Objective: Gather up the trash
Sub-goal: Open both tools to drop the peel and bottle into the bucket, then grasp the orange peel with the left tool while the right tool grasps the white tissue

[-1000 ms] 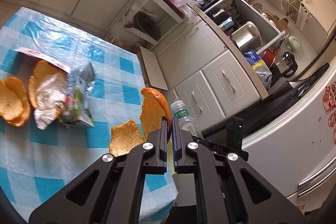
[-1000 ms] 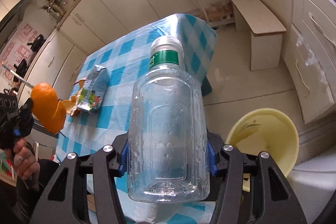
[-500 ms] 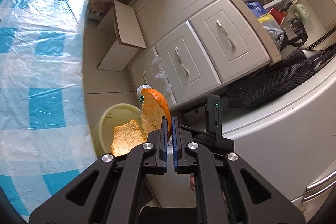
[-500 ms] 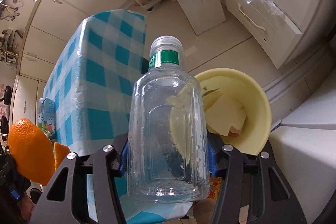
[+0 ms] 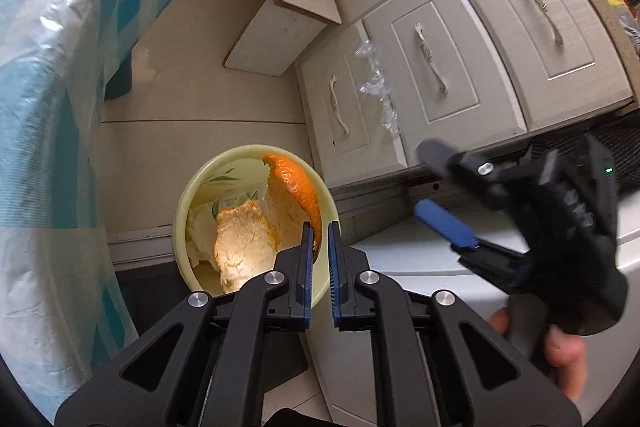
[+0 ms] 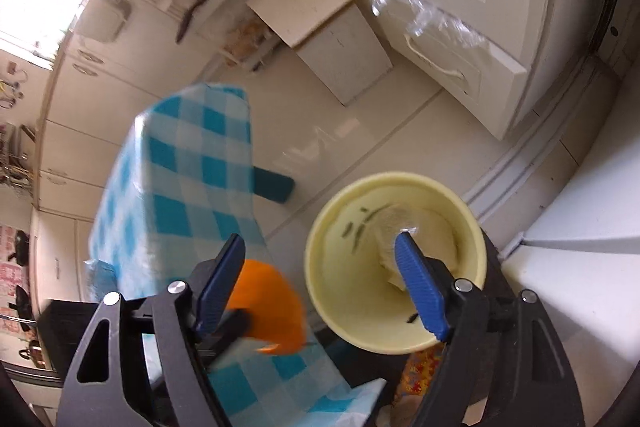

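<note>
Between the left gripper's (image 5: 319, 239) nearly closed jaws: orange peel (image 5: 280, 215), pinched at its lower edge, hanging over the bin (image 5: 180, 211) at 12 o'clock from the tips. Right gripper (image 6: 320, 255): jaws spread wide, nothing between them; blue pads (image 6: 416, 291) showing. Bin, pale yellow, on the floor (image 6: 360, 131), holding paper scraps; in the right view it sits at 1 o'clock from the jaws. Table (image 6: 180, 179), blue-checked cloth, at 10 o'clock. Stool (image 5: 284, 15) and cabinets (image 5: 460, 67) at 12 to 2 o'clock.
</note>
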### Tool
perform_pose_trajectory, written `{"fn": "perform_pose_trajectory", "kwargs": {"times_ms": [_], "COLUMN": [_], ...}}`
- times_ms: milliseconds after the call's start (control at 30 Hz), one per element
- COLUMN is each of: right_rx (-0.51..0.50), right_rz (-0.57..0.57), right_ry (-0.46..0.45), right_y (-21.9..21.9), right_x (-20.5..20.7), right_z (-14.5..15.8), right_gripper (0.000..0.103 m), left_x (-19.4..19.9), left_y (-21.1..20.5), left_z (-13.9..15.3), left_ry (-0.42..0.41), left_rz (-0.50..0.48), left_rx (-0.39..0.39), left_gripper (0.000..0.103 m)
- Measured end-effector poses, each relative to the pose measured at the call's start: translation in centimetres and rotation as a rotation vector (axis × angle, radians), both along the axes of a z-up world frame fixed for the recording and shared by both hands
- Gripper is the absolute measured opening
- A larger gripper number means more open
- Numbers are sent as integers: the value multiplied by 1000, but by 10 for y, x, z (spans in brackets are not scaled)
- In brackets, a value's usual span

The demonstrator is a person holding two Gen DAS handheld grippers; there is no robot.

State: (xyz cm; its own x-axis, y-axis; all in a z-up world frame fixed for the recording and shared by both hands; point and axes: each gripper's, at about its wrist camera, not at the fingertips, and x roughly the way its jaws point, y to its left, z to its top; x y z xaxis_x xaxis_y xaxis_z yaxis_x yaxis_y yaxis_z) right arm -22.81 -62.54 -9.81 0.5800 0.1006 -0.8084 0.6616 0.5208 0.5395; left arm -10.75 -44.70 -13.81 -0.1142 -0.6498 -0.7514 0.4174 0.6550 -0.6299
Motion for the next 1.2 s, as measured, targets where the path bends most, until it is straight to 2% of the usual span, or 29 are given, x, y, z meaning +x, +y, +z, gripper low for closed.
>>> {"fn": "perform_pose_trajectory", "kwargs": {"times_ms": [67, 133, 333, 433, 533, 667, 833, 967, 1033, 1100, 1200], "right_rx": [-6, -23, -24, -23, -32, -46, -73, -136, -179, -220, -265], "right_rz": [4, 8, 8, -1, 13, 47, 104, 201, 283, 368, 526], "right_ry": [-50, -76, -99, -115, -124, -128, -142, -180, -207, -246, -321], "right_y": [1, 3, 8, 12, 19, 32, 57, 95, 123, 154, 208], "right_x": [1, 4, 13, 15, 22, 33, 50, 71, 86, 100, 122], "right_z": [11, 19, 26, 32, 37, 42, 51, 67, 78, 89, 106], "right_gripper": [77, 77, 78, 78, 78, 78, 78, 78, 78, 78, 78], "left_x": [-4, -6, -8, -9, -12, -3, 43, 96, 117, 136, 157], "left_y": [-5, -6, 11, 26, 56, 120, 244, 348, 388, 417, 439], "left_z": [-4, -4, 19, 40, 69, 110, 150, 158, 158, 152, 136], "left_ry": [1, -3, -29, -70, -145, -281, -447, -463, -469, -470, -442], "left_rz": [-7, -14, -15, -23, -35, -1, 204, 426, 507, 548, 559], "left_rx": [19, 23, -16, -49, -67, -49, 61, 194, 243, 298, 360], "left_gripper": [27, 33, 39, 42, 43, 45, 48, 51, 52, 56, 57]}}
